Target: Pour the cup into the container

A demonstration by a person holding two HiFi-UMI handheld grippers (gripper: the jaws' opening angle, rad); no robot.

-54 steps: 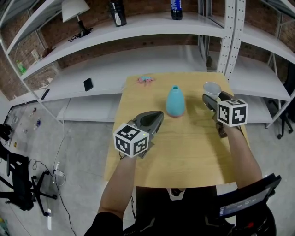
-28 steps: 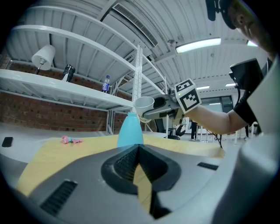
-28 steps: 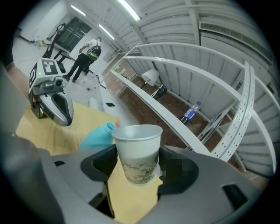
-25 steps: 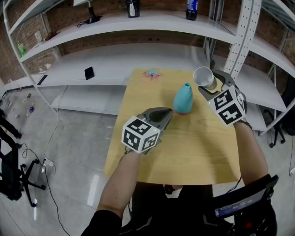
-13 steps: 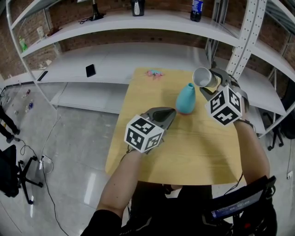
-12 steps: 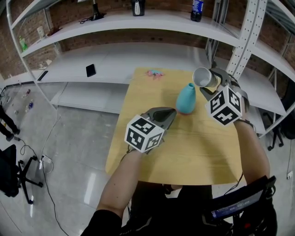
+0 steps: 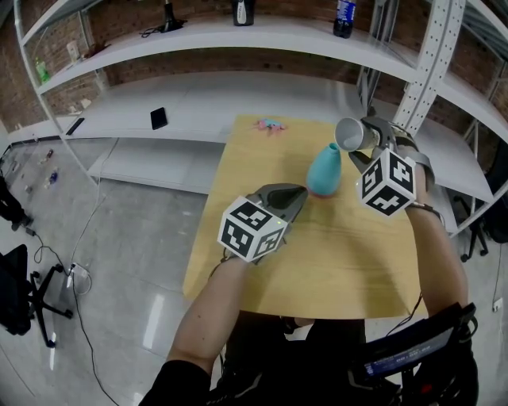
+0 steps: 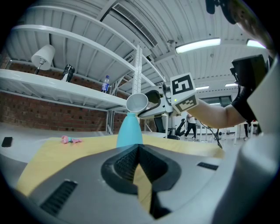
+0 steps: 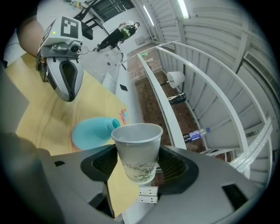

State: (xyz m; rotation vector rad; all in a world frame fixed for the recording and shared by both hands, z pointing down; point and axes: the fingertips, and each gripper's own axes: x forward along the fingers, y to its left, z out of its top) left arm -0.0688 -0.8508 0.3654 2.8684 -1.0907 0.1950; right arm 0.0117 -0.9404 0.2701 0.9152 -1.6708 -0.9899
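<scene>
A turquoise narrow-necked vase (image 7: 324, 170) stands upright on the wooden table (image 7: 317, 254) toward its far side. My right gripper (image 7: 367, 143) is shut on a white paper cup (image 7: 349, 133), tipped on its side with the mouth facing left, just above and right of the vase's neck. In the right gripper view the cup (image 9: 136, 148) sits between the jaws, with the vase (image 9: 92, 131) behind it. The left gripper (image 7: 290, 197) hovers over the table left of the vase, jaws closed on nothing. From the left gripper view the vase (image 8: 129, 130) and cup (image 8: 137, 103) lie ahead.
A small pink object (image 7: 271, 124) lies at the table's far edge. White shelving (image 7: 198, 87) runs behind the table, carrying a black phone (image 7: 159, 117) and bottles (image 7: 343, 17). A perforated upright post (image 7: 429, 55) stands close to the right gripper.
The right gripper lifted the cup off the table and tipped it sideways toward the vase's mouth. The left gripper has stayed close to where it was.
</scene>
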